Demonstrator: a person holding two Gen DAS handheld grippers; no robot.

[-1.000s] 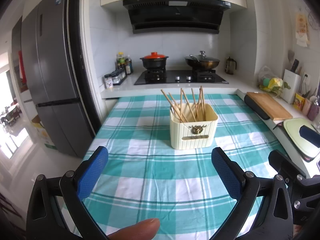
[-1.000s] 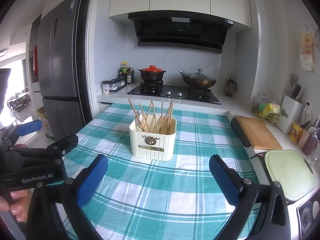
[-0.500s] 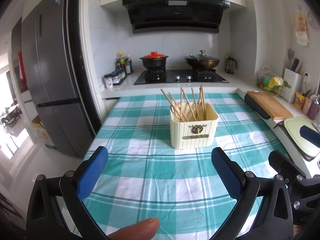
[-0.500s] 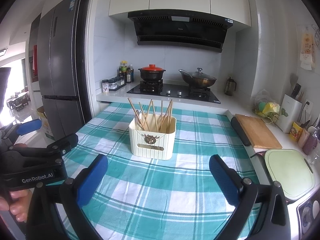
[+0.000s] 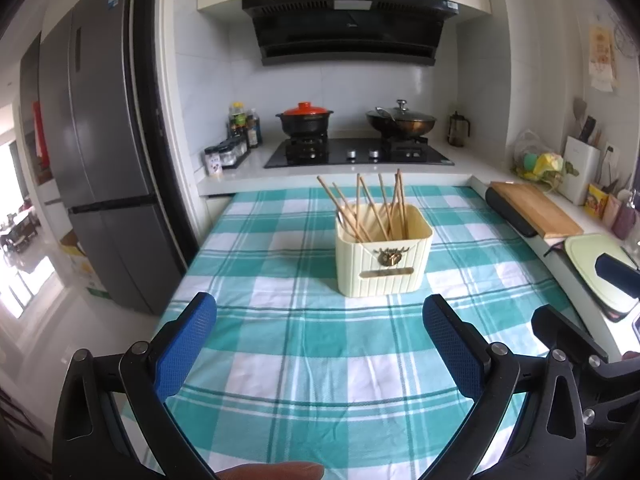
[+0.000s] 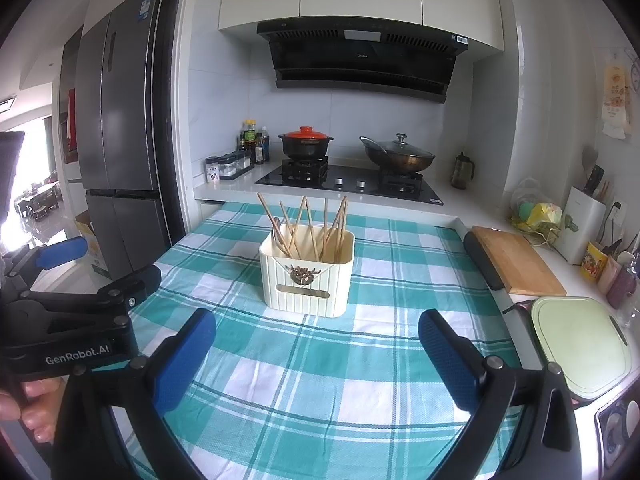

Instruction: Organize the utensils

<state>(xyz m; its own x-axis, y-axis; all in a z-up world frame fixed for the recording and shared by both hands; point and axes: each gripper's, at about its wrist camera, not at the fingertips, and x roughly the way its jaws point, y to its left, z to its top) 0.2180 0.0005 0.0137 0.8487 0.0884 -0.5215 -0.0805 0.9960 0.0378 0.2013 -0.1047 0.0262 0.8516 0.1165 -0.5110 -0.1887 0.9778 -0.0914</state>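
A cream ribbed utensil holder (image 5: 383, 262) (image 6: 307, 278) stands on the teal checked tablecloth (image 5: 312, 340), holding several wooden chopsticks (image 5: 368, 208) (image 6: 312, 224) that lean in different directions. My left gripper (image 5: 320, 340) hovers open over the cloth, in front of the holder, nothing between its blue pads. My right gripper (image 6: 316, 354) is likewise open and empty, a short way in front of the holder. The left gripper's body (image 6: 72, 320) shows at the left of the right wrist view, held by a hand (image 6: 28, 408).
Behind the table is a stove with a red-lidded pot (image 5: 306, 120) and a wok (image 5: 400, 122). A fridge (image 5: 104, 160) stands left. On the right counter lie a wooden cutting board (image 5: 536, 208), a green board (image 6: 580, 344) and a knife block (image 5: 580, 174).
Both grippers stay open and nearly still; the right wrist view has edged slightly nearer the holder.
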